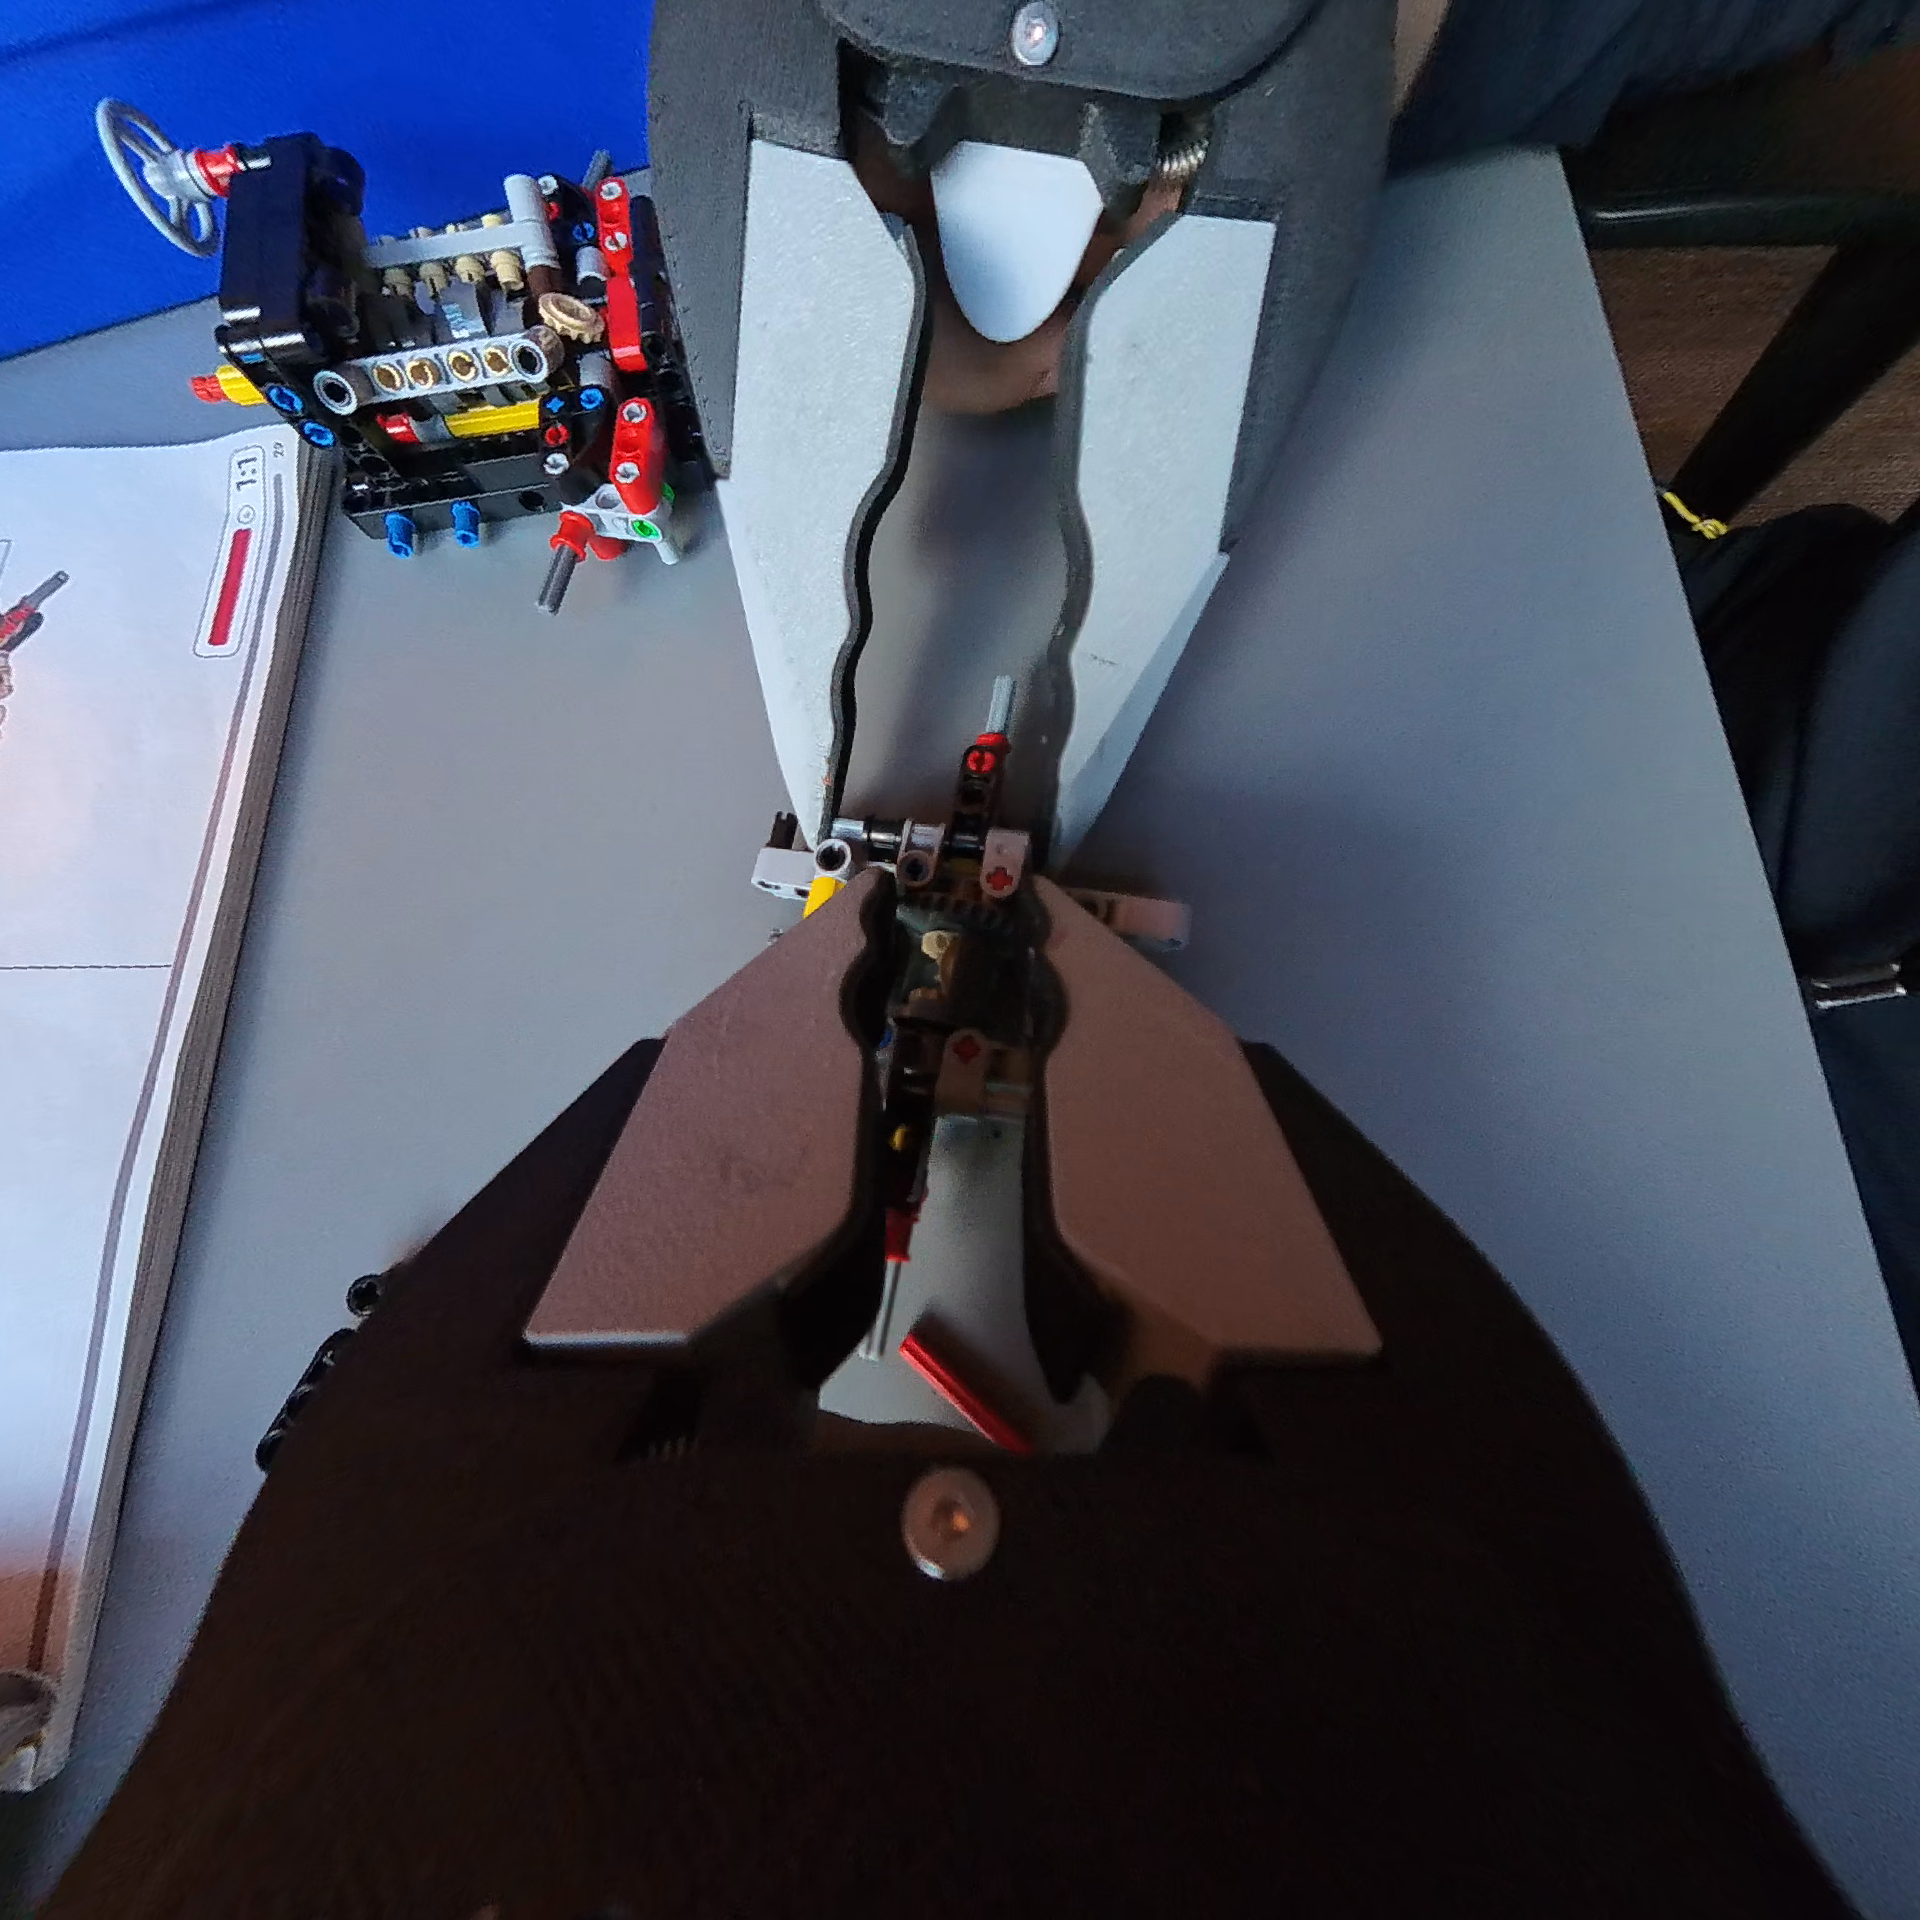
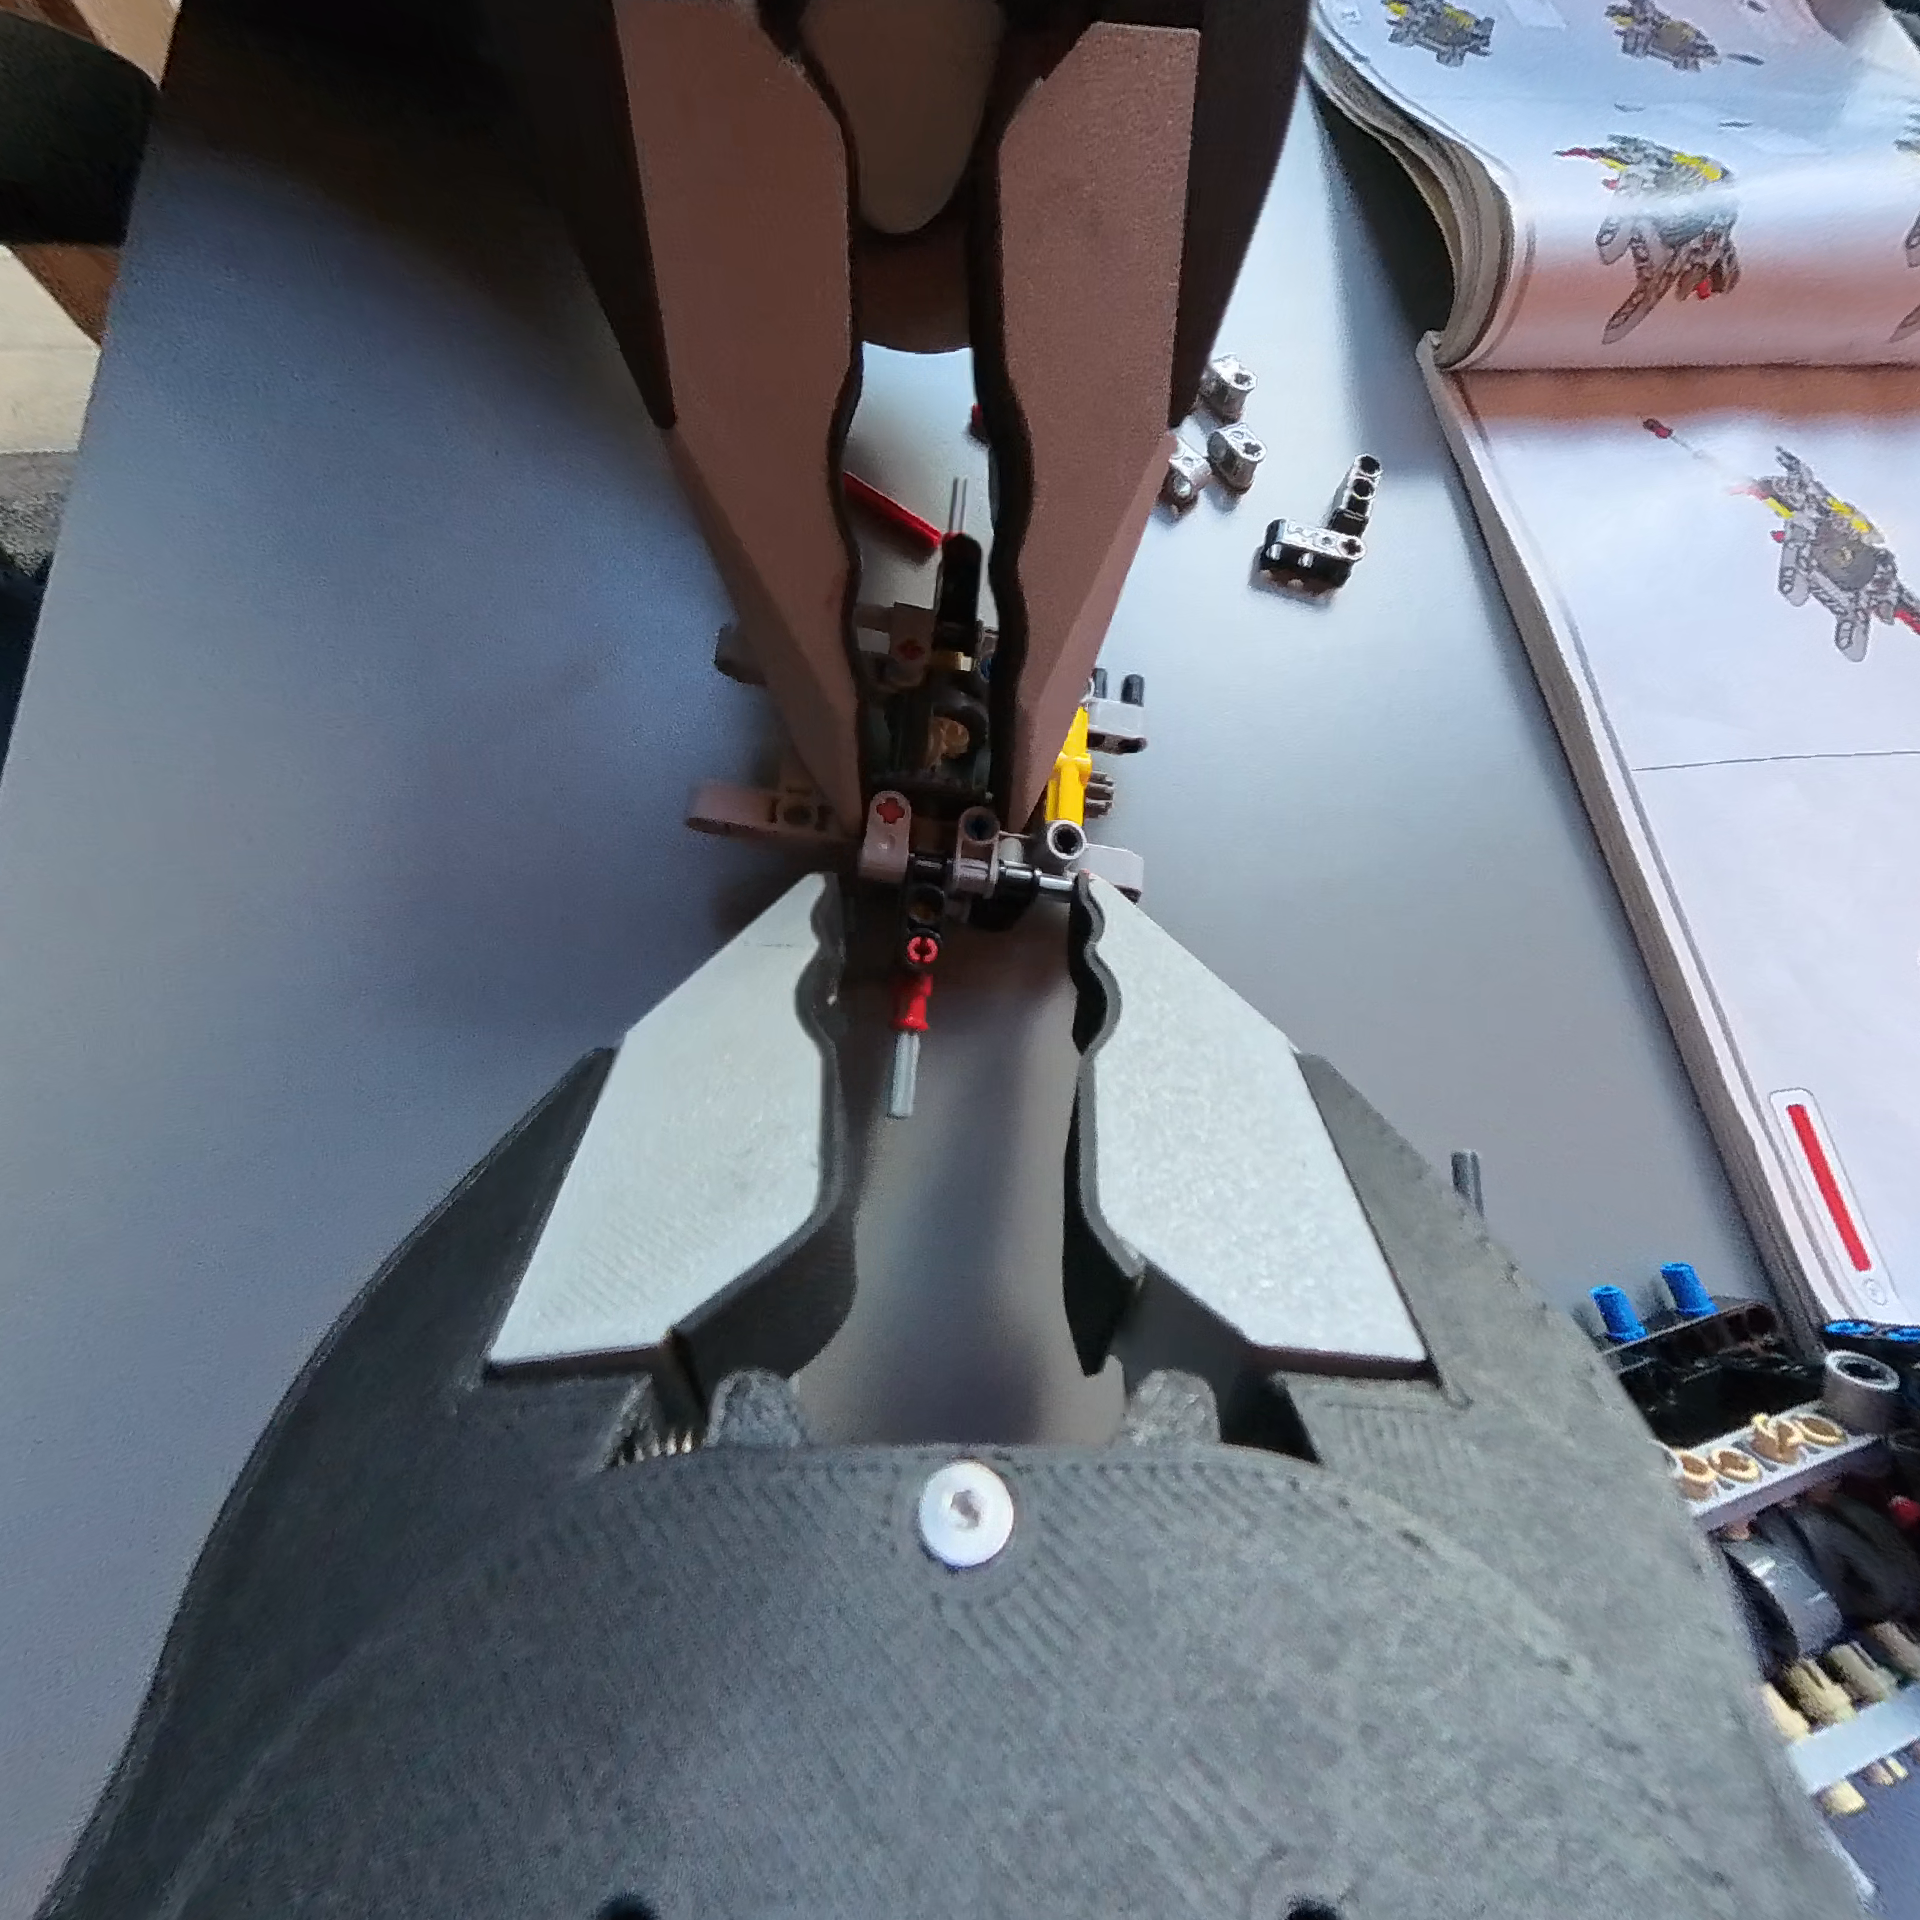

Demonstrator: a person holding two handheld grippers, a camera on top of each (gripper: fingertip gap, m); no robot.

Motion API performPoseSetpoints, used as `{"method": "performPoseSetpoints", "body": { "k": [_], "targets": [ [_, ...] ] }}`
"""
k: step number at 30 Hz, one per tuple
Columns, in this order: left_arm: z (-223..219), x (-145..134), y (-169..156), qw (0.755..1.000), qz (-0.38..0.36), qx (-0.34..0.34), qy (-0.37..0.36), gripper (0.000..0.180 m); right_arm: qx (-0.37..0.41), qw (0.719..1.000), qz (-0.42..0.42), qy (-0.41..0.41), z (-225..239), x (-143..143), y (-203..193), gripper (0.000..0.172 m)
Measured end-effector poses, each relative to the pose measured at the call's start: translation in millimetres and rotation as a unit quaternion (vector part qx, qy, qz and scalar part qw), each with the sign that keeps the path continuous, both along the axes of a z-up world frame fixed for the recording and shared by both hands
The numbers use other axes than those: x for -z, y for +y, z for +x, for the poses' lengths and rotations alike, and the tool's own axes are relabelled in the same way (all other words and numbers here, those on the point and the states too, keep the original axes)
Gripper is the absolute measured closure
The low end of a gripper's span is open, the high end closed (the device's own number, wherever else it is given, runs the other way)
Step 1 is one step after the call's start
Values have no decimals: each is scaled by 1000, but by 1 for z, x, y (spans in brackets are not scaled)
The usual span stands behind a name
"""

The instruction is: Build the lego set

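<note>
You held the two grippers nose to nose over the grey table (image 2: pixel 312 727). Your left gripper (image 1: pixel 951 894), brown-fingered, entered from six o'clock and was clamped on the small black-and-grey Technic assembly (image 1: pixel 961 914). Your right gripper (image 2: pixel 951 904), grey-fingered, came from twelve o'clock, jaws spread around the assembly's grey axle end (image 2: pixel 902 1081), one fingertip (image 2: pixel 1086 914) touching its cross pin. The larger Technic model (image 1: pixel 457 343) sat at ten o'clock, beside the instruction booklet (image 1: pixel 125 831).

A grey tabletop (image 1: pixel 1455 727) fills most of both views — smooth, evenly lit with soft glare. Beyond its edge lie brown carpet (image 1: pixel 1714 343), a dark chair leg (image 1: pixel 1787 343) and a blue surface (image 1: pixel 312 62).
</note>
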State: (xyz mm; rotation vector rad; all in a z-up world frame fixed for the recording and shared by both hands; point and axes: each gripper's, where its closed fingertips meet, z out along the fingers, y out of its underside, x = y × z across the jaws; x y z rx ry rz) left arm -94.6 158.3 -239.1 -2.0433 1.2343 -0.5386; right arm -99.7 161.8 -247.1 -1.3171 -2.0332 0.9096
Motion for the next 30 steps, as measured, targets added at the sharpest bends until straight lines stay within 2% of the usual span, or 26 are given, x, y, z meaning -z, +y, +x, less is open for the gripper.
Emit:
{"method": "performPoseSetpoints", "body": {
  "k": [14,16,17,20,23,30],
  "targets": [
    [-4,-2,-2,1000,5,4,17,160,2,1000,-19,4,-1,-3,2,137],
    [-11,-8,-1,1000,10,-4,25,142,3,1000,-18,9,-1,-5,2,137],
    [-16,-14,1,1000,16,-9,24,138,3,1000,-17,11,-2,-5,2,138],
    [-36,-35,8,999,34,-37,8,140,1,1000,-14,12,-1,-5,2,138],
    [-49,-44,5,998,24,-49,-5,140,-1,1000,-10,13,-1,-5,1,138],
    [-47,-26,-5,999,3,-39,25,140,-3,1000,-12,16,-1,-6,0,137]
  ]
}}
